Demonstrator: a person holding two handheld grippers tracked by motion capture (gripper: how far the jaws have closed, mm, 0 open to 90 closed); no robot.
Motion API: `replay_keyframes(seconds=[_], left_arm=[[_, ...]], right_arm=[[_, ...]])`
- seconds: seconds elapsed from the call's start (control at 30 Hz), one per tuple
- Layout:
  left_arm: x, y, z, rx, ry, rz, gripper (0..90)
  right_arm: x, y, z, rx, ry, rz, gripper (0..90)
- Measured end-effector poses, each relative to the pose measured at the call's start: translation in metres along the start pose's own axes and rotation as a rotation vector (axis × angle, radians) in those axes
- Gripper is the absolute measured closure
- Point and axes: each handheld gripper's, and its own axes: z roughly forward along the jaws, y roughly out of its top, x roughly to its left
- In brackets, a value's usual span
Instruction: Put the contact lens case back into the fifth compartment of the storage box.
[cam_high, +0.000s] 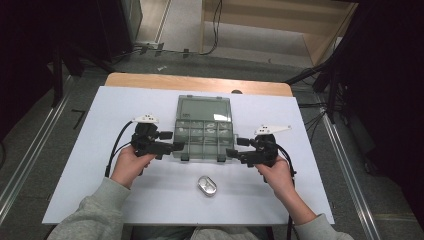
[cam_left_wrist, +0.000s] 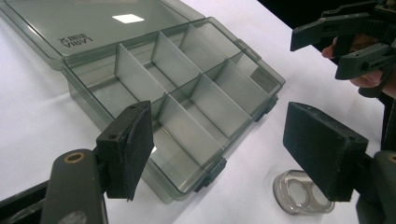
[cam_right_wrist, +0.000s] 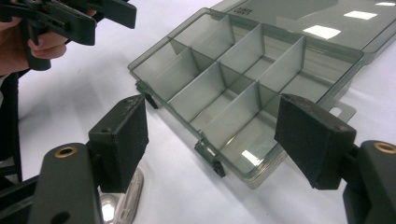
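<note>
A clear grey compartment box (cam_high: 204, 134) lies open in the middle of the white surface (cam_high: 80, 190), its lid (cam_high: 203, 109) folded flat away from the person, and a small clear oval case (cam_high: 207, 186) sits apart from it on the near side, between the two forearms. The left claw (cam_high: 176, 146) stands at the box's left near corner and the right claw (cam_high: 230, 152) at its right near corner, each with its jaws spread wide and nothing between the pads; in the two gripper views the box's near edge and its dark latches (cam_right_wrist: 211, 157) lie beyond the open jaws, not touched. This looks like the approach stage: both hands are lined up on the box, and neither has taken hold. If the aim is to shut the box, the next move calls for one claw to steady the tray while the other reaches over to the far lid; if the oval case is to go in, a claw must drop back toward the person first. The compartments look empty, though reflections blur the far row. What the oval case holds is hard to make out, and its far end is cut off behind a jaw in both gripper views.
</note>
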Motion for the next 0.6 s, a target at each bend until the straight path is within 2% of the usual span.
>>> replay_keyframes(seconds=[0.17,0.6], left_arm=[[-0.003,-0.006,-0.002,0.001,0.005,0.007,25.1],[-0.011,-0.019,-0.010,0.007,-0.014,0.023,25.1]], right_arm=[[0.004,-0.005,-0.003,0.007,0.007,-0.001,24.0],[0.012,-0.017,-0.006,0.029,0.024,-0.004,24.0]])
